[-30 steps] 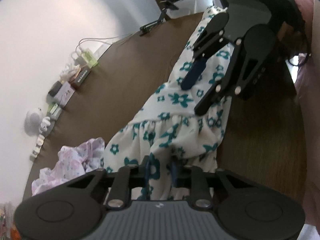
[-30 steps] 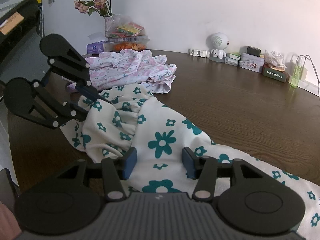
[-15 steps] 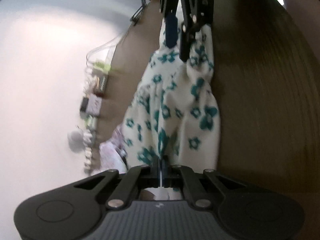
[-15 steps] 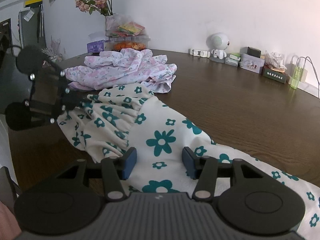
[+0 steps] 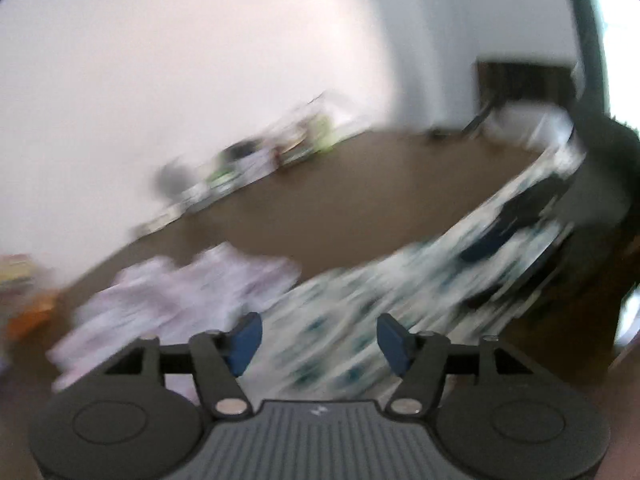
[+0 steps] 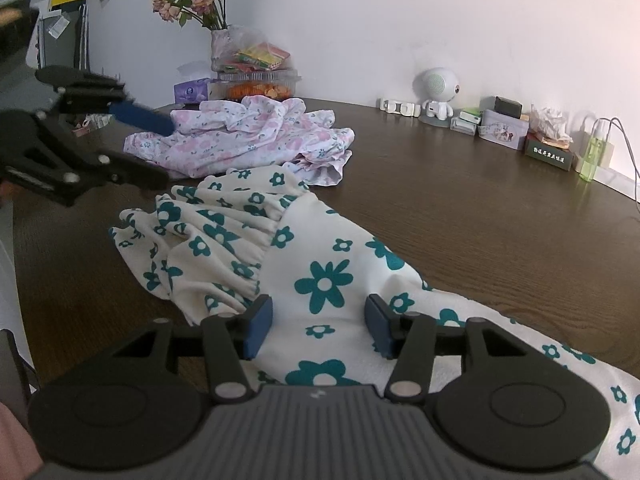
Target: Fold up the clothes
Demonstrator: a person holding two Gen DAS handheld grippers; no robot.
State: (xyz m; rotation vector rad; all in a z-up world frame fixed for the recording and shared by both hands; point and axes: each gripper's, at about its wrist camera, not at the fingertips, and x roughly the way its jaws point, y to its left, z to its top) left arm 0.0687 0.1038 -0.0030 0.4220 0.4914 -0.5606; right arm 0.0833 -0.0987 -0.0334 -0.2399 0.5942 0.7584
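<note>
Both claws, left [image 5: 318,338] and right [image 6: 318,330], were spread wide and empty over the dress [image 6: 320,264] lying on the worktop [image 6: 500,220], so a sloppy grab could've bunched its ruffle or snagged the pink pile [image 6: 244,140] touching it.

your left wrist view is heavily motion-blurred, with bright glare at its upper right edge. your right wrist view is sharp and evenly daylit, shadows soft, fisheye bending the bench [image 6: 480,216] edges.
</note>
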